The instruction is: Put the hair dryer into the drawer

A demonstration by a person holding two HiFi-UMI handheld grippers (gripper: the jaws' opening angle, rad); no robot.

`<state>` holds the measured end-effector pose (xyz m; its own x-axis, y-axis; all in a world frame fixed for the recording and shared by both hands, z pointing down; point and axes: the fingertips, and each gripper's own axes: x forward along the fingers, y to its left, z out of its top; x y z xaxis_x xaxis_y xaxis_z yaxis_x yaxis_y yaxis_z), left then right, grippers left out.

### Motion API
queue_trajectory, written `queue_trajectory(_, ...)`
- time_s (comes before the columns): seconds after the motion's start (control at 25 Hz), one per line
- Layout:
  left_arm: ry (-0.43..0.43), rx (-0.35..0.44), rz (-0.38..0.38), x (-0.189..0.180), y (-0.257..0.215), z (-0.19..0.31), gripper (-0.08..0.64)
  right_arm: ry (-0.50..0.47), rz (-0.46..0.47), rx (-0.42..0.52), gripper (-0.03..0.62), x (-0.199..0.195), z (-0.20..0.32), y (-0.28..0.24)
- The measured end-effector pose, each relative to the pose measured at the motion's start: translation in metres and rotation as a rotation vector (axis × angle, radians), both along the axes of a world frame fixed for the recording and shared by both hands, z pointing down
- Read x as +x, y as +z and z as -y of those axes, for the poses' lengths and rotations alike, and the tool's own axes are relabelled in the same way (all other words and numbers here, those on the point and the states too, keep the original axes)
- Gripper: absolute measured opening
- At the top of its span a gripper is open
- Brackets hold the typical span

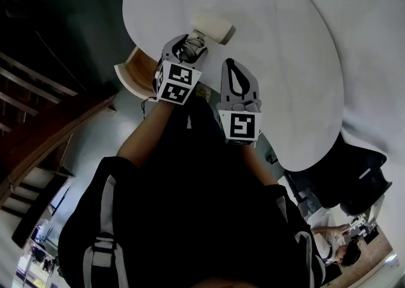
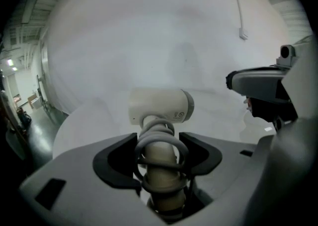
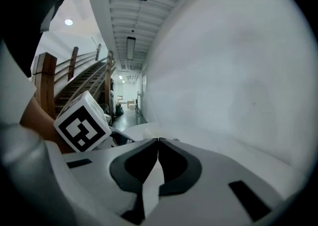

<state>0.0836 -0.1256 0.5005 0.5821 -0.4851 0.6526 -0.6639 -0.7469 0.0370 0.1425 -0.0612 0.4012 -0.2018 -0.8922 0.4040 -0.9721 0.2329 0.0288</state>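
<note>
1. One hair dryer (image 1: 214, 27), with one cord (image 2: 158, 140) coiled round its handle.
2. Two grippers: the left gripper (image 1: 192, 43) and the right gripper (image 1: 230, 65).
3. Two marker cubes (image 1: 176, 83), one on each gripper.
4. One round white table (image 1: 291, 78).
5. One wooden drawer (image 1: 130, 73).
6. One staircase (image 1: 38, 147).

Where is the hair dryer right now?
In the left gripper view, the hair dryer is held by the left gripper around its cord-wrapped handle, over the white table.
</note>
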Motion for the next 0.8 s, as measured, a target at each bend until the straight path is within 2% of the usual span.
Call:
queue_trajectory(0.16, -0.045, 0.032, -0.029, -0.015, -0.021, -0.003, 0.267, -0.026, 0.000, 0.034, 0.025, -0.010, 0.001, -0.010)
queue_trajectory(0.32, -0.092, 0.064, -0.047, -0.038, -0.034, -0.005, 0.267, -0.063, 0.038, 0.120, 0.025, -0.032, 0.009, -0.023)
queue_trajectory(0.48, -0.142, 0.084, -0.057, -0.062, -0.045, -0.011, 0.265, -0.096, 0.016, 0.120, 0.025, -0.049, 0.005, -0.023)
queue_trajectory(0.8, -0.255, 0.114, -0.065, -0.114, -0.054, -0.021, 0.265, -0.195, 0.034, 0.137, 0.025, -0.094, 0.003, -0.030)
